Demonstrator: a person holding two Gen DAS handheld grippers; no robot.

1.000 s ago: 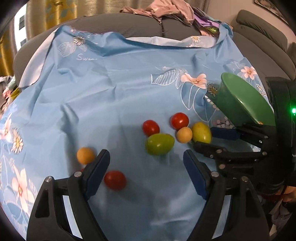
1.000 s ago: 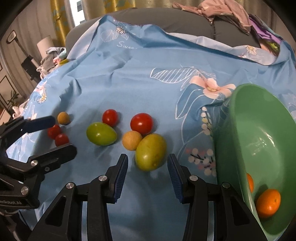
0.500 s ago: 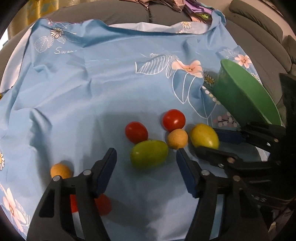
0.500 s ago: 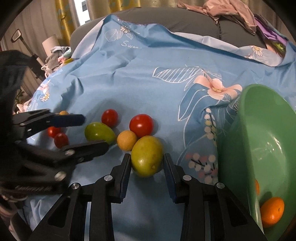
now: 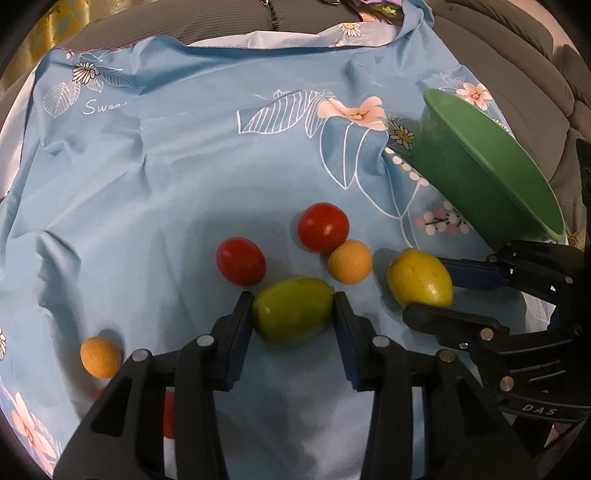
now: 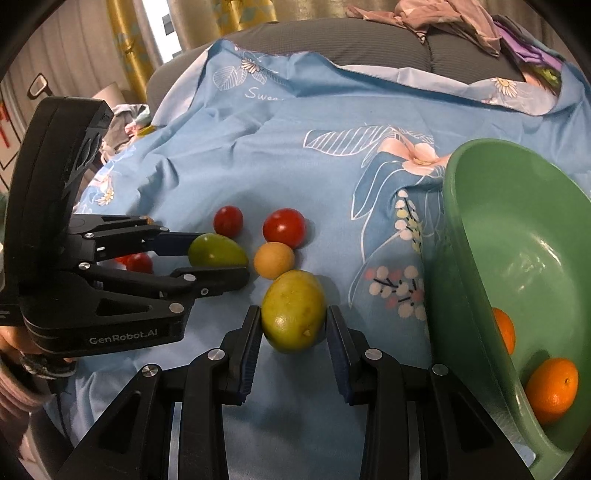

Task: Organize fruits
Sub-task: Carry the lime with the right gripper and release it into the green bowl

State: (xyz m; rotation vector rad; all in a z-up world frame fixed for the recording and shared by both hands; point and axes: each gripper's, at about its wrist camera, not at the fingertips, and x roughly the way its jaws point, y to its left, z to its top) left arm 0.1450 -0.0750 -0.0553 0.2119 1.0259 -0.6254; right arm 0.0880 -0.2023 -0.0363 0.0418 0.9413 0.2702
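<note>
On the blue floral cloth (image 5: 177,173), my left gripper (image 5: 291,297) has its jaws closing, and both pads touch the sides of an oval green fruit (image 5: 291,310). My right gripper (image 6: 292,314) is shut on a yellow-green fruit (image 6: 293,310) that rests on the cloth. Between and behind these fruits lie two red tomatoes (image 5: 323,226) (image 5: 241,260) and a small orange fruit (image 5: 349,260). A tilted green bowl (image 6: 458,221) at the right holds two oranges (image 6: 552,384).
Another small orange fruit (image 5: 100,356) lies at the left, and red tomatoes (image 6: 139,262) sit partly hidden behind the left gripper's fingers. A grey sofa with a heap of clothes (image 6: 443,22) borders the cloth at the back. A person's hand (image 6: 14,373) holds the left gripper.
My left gripper came forward and down onto the green fruit and its jaws narrowed around it. My right gripper's jaws closed onto the yellow-green fruit.
</note>
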